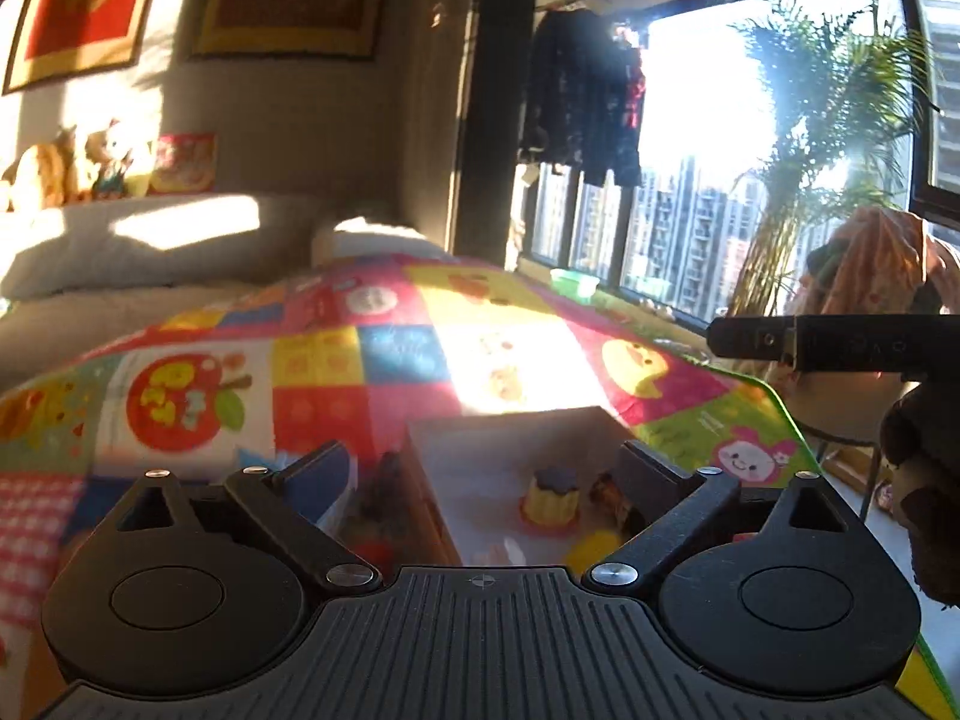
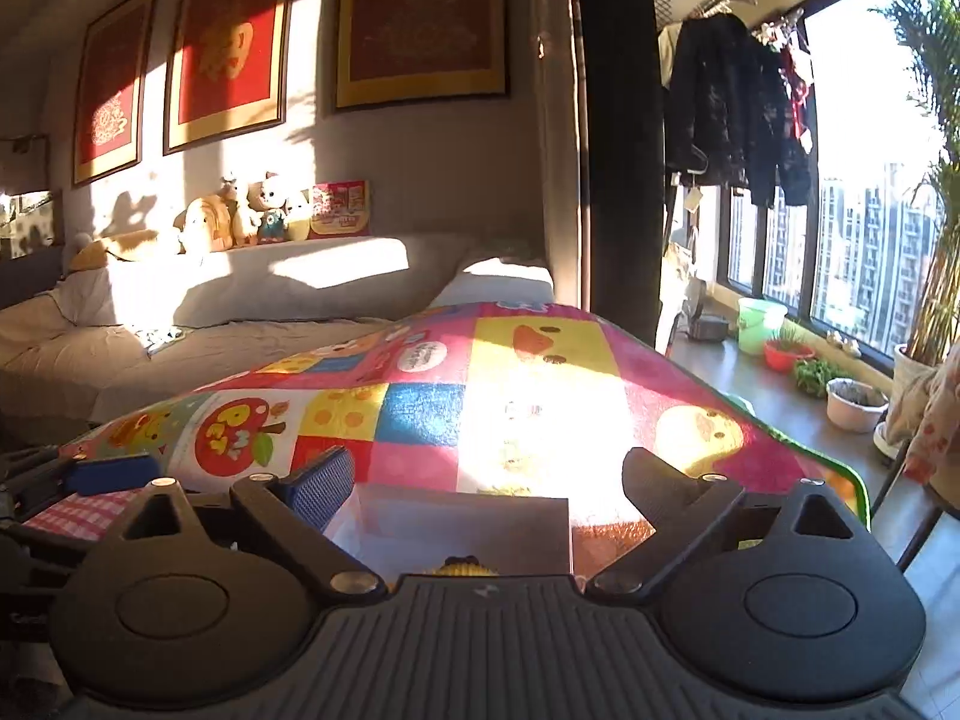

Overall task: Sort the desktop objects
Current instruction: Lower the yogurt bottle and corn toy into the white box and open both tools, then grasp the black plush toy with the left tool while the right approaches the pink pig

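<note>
I am holding both grippers above the near edge of the bench, which is covered with a bright patchwork play mat (image 1: 336, 360). The left gripper (image 1: 483, 468) is standing with its fingers spread wide and nothing between them; the right gripper (image 2: 486, 486) is likewise released and empty.

Just beyond the left fingers, a shallow white tray with a wooden rim (image 1: 480, 462) is sitting on the mat. Inside it I am seeing a small yellow fluted pudding-shaped toy with a dark top (image 1: 551, 498), a round yellow piece (image 1: 591, 546) near it, and a dark brownish toy (image 1: 612, 495) to the right, partly hidden by a finger. Left of the tray some dark and red bits (image 1: 375, 510) are lying, too blurred to name.

I am judging the pudding toy as light, stiff plastic, probably slick on its fluted sides, so I would be pinching it low across the yellow body. In the right wrist view only its top (image 2: 462, 565) is peeking out.
</note>
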A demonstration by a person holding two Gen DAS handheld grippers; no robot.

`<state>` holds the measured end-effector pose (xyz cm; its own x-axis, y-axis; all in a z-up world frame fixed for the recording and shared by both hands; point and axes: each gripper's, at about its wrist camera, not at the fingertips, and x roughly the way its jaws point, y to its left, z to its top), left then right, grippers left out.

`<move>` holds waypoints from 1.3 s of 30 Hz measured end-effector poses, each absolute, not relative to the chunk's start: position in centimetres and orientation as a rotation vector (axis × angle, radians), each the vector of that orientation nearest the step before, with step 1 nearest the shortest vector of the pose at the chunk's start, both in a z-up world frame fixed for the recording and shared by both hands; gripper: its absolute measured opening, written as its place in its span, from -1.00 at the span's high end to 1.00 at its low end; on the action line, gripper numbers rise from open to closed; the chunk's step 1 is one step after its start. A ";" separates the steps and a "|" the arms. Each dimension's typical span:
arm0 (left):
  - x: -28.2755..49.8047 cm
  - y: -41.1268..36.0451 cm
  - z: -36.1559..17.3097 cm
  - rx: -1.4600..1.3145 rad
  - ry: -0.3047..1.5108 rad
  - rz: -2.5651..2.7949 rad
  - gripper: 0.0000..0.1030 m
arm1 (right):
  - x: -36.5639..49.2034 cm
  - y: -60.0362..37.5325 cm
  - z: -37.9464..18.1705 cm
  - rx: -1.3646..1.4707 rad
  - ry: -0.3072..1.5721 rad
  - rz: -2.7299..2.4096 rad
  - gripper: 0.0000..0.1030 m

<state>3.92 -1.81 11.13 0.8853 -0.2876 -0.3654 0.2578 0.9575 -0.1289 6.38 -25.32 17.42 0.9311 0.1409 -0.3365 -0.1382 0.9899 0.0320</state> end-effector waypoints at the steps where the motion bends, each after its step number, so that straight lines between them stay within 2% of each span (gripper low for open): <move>1: 3.9 -1.3 9.9 -0.106 0.434 -0.271 -0.93 | 6.3 -25.3 16.8 0.014 0.347 0.140 -0.89; 6: 3.9 -0.2 4.6 -0.219 0.606 -0.208 -0.94 | 7.0 -23.8 14.7 0.057 0.401 0.126 -0.91; 10: 1.7 2.3 4.2 -0.118 0.548 -0.063 -0.96 | 7.3 -20.9 13.2 0.037 0.445 0.127 -0.91; 17: -1.1 10.4 4.2 -0.043 0.516 0.177 -0.99 | 5.5 -10.6 8.8 -0.276 0.436 0.307 -0.90; 20: -2.1 13.2 3.8 -0.087 0.518 0.240 -1.00 | 5.5 -6.7 8.3 -0.295 0.455 0.420 -0.67; 22: -2.4 14.4 3.1 -0.146 0.537 0.234 -1.00 | 6.7 -4.4 8.4 -0.293 0.479 0.449 -0.43; 29: -2.9 14.5 2.1 -0.177 0.537 0.185 -1.00 | 14.8 -1.0 6.5 -0.160 0.683 0.414 -0.42; 30: -2.9 14.5 2.1 -0.178 0.532 0.180 -1.00 | 15.2 -0.8 6.0 -0.164 0.698 0.404 -0.30; 33: -2.9 14.4 2.1 -0.183 0.535 0.180 -1.00 | 14.8 -1.6 5.9 -0.124 0.716 0.467 0.24; 39: -2.6 14.2 2.0 -0.173 0.547 0.188 -1.00 | 9.4 -6.1 9.3 -0.094 0.636 0.515 0.25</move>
<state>-2.59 14.18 2.05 0.8377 0.1312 -0.5301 -0.2230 0.9683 -0.1128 9.35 -6.10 9.25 0.6835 0.4309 -0.5891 -0.4871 0.8704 0.0715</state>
